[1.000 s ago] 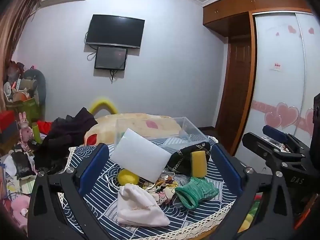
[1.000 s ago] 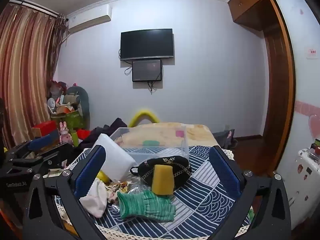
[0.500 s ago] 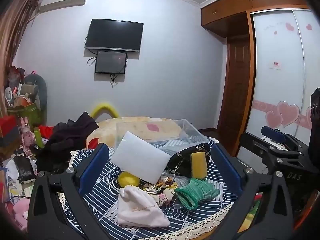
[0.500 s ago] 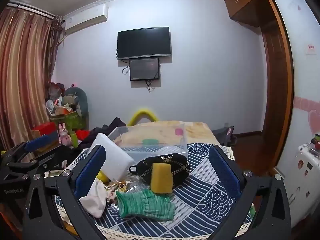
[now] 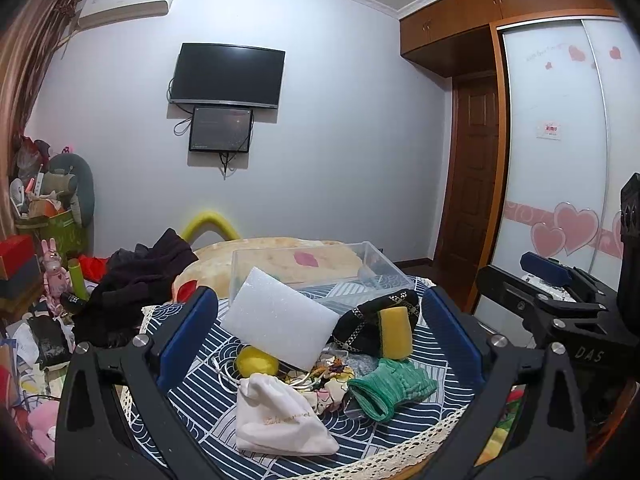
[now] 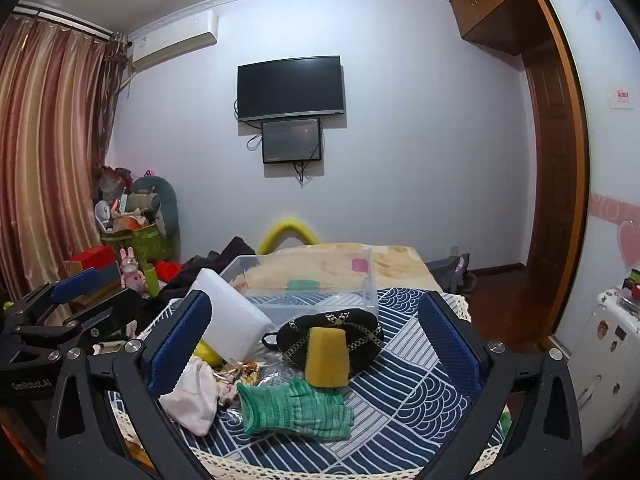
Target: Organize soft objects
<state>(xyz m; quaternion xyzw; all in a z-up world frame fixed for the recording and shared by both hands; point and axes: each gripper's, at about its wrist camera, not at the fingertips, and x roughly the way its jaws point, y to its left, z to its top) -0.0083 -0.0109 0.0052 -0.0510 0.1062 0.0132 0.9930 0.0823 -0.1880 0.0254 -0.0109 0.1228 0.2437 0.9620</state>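
A pile of soft things lies on the blue patterned tablecloth [image 5: 200,392]: a white foam block [image 5: 280,326], a yellow sponge [image 5: 395,332] leaning on a black pouch [image 5: 360,330], a green knit glove [image 5: 390,388], a white drawstring bag [image 5: 280,420] and a yellow ball [image 5: 256,360]. A clear plastic bin [image 5: 320,268] stands behind them. My left gripper [image 5: 320,344] is open and empty, held back from the pile. My right gripper [image 6: 316,344] is open and empty too, facing the sponge [image 6: 326,356] and glove [image 6: 296,408].
The other gripper shows at the right edge of the left view [image 5: 560,304] and the left edge of the right view [image 6: 60,316]. A bed with dark clothes [image 5: 136,280] lies behind the table. Clutter and boxes [image 6: 132,232] stand at the left wall.
Both views have tilted slightly upward; the pile sits a little lower in frame. Nothing on the table has moved and both grippers stay open.
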